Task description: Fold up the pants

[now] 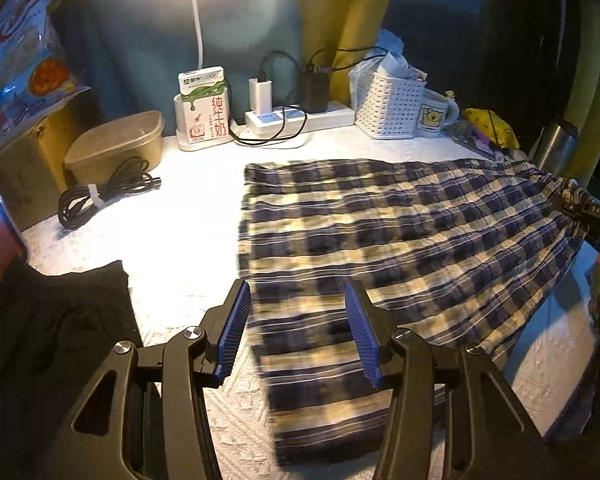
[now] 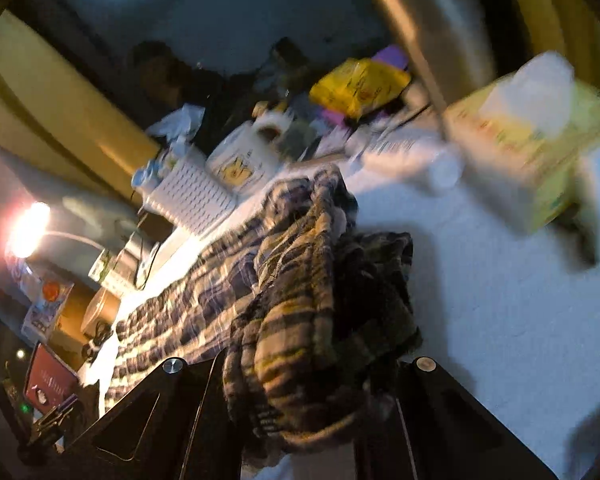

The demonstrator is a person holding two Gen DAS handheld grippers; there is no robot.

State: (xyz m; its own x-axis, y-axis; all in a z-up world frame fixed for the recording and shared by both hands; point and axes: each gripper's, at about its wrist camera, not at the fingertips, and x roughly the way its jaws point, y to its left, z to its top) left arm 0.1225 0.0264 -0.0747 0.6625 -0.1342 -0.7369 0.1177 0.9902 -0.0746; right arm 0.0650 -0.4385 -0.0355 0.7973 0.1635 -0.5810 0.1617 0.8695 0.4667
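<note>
The plaid pants [image 1: 400,240] in navy, cream and yellow lie spread on the white tablecloth [image 1: 180,240], leg ends near me, waistband at the right. My left gripper [image 1: 296,328] is open, its blue pads [image 1: 232,332] above the near leg end, holding nothing. My right gripper [image 1: 580,210] shows at the right edge, shut on the waistband. In the right wrist view the bunched waistband [image 2: 312,320] fills the space between the fingers of my right gripper [image 2: 300,420], lifted off the cloth; the fingertips are hidden by fabric.
At the back stand a milk carton [image 1: 204,106], power strip [image 1: 296,116], white basket [image 1: 392,104], mug [image 1: 436,114] and steel flask [image 1: 554,146]. A tan container [image 1: 116,146] and coiled cable [image 1: 100,194] sit left. Dark cloth [image 1: 60,320] lies near left. A tissue box [image 2: 532,144] stands right.
</note>
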